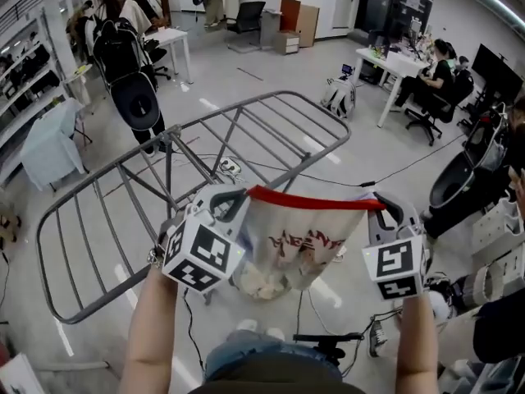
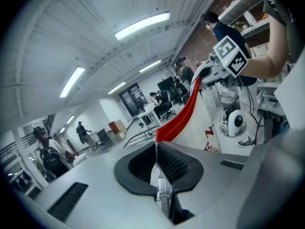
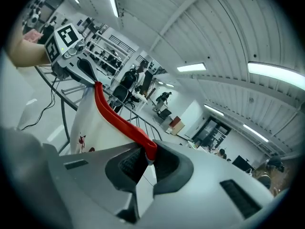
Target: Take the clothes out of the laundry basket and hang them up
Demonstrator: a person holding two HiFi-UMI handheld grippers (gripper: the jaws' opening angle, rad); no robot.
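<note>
In the head view, the left gripper (image 1: 234, 197) and the right gripper (image 1: 382, 206) held a white garment (image 1: 299, 240) spread by its red band, in the air on the near side of the drying rack (image 1: 246, 121). The left gripper view showed its jaws clamped on one end of the band. The right gripper view showed the same at the other end. The hanging step seemed in hand. The next move likely calls for carrying the cloth over a rail and draping it evenly.

Held at jaw tips: white thin cloth garment (image 1: 299, 245), soft, matt, red print; red cloth hem band (image 1: 312, 199), smoother, slight sheen. Left gripper (image 2: 156, 144), right gripper (image 3: 147, 152): smooth matt grey plastic shells; black pads (image 2: 172, 163) ribbed, rubbery-looking. Beyond tools: grey metal tube drying rack (image 1: 246, 130), smooth, dull. Below: pale grey floor (image 1: 271, 72), polished, reflective.
</note>
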